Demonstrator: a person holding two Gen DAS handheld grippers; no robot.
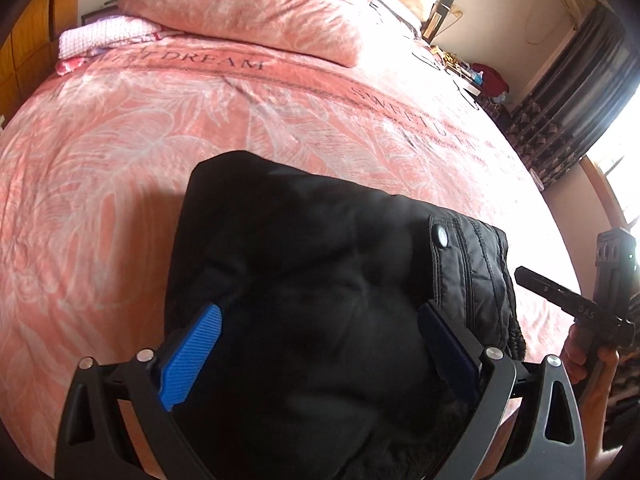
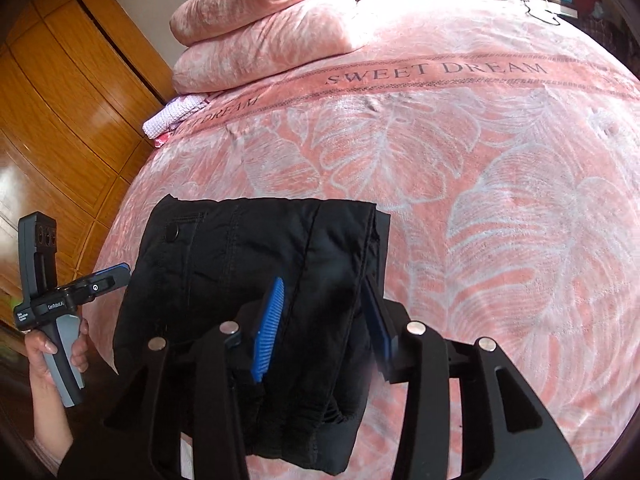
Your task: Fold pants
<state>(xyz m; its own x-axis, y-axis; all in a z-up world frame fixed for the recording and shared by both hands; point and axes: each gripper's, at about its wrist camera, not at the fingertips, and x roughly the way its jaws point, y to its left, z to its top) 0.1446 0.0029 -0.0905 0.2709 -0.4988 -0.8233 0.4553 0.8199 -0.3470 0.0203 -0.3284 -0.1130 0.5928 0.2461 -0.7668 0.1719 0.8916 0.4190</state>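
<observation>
Your left wrist camera looks forward, close over the folded black padded pants (image 1: 320, 280); your right wrist camera does likewise. Both views share the pink leaf-patterned fleece bedspread (image 1: 120, 160) (image 2: 480, 200).

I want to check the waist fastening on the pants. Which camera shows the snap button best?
The left wrist view: the silver snap button sits bright and sharp on the black pants, beside the stitched placket. In the right wrist view the button shows only as a dark, faint disc near the pants' far-left corner.
</observation>
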